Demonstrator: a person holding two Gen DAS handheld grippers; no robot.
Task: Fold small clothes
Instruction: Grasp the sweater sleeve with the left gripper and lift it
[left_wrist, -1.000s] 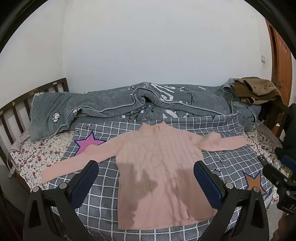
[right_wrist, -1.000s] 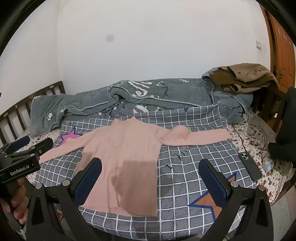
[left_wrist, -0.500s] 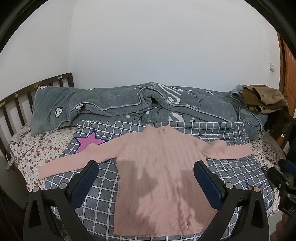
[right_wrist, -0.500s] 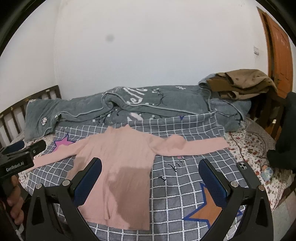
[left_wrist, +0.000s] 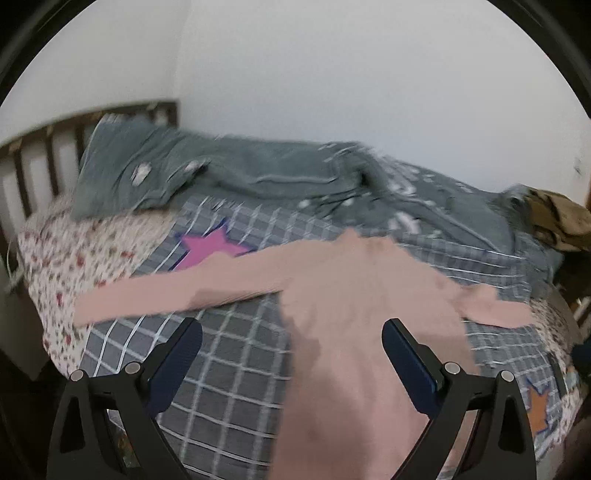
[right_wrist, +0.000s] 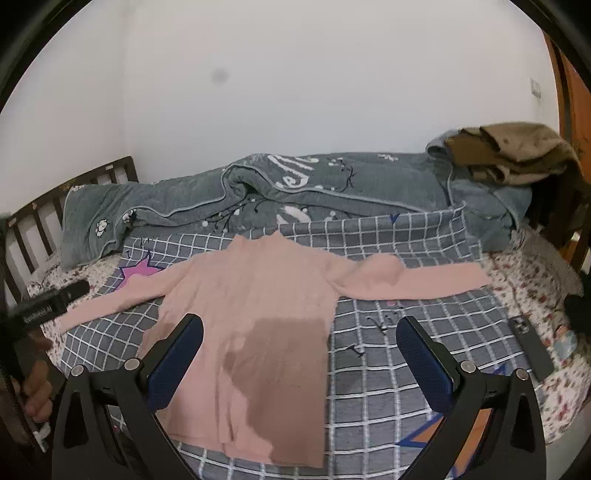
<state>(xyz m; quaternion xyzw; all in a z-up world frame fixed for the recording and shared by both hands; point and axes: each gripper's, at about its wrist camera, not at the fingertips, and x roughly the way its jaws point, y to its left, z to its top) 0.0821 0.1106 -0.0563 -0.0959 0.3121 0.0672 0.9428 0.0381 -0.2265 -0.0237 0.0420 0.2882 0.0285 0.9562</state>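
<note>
A pink long-sleeved sweater (right_wrist: 258, 295) lies flat, face up, on a grey checked sheet (right_wrist: 406, 236), both sleeves spread out sideways. It also shows, blurred, in the left wrist view (left_wrist: 362, 332). My left gripper (left_wrist: 291, 362) is open and empty, above the sweater's left side and the sheet. Its body also shows at the left edge of the right wrist view (right_wrist: 44, 306). My right gripper (right_wrist: 299, 354) is open and empty, above the sweater's lower right part.
A rolled grey quilt (right_wrist: 295, 192) lies along the wall side of the bed. Brown clothes (right_wrist: 513, 155) are piled at the right. A wooden headboard (right_wrist: 33, 229) is at the left. A phone (right_wrist: 532, 347) lies on the floral sheet (right_wrist: 546, 295) at right.
The left gripper has swung left and tilted, so its view is blurred and the left sleeve is more central. The right gripper has shifted slightly.
</note>
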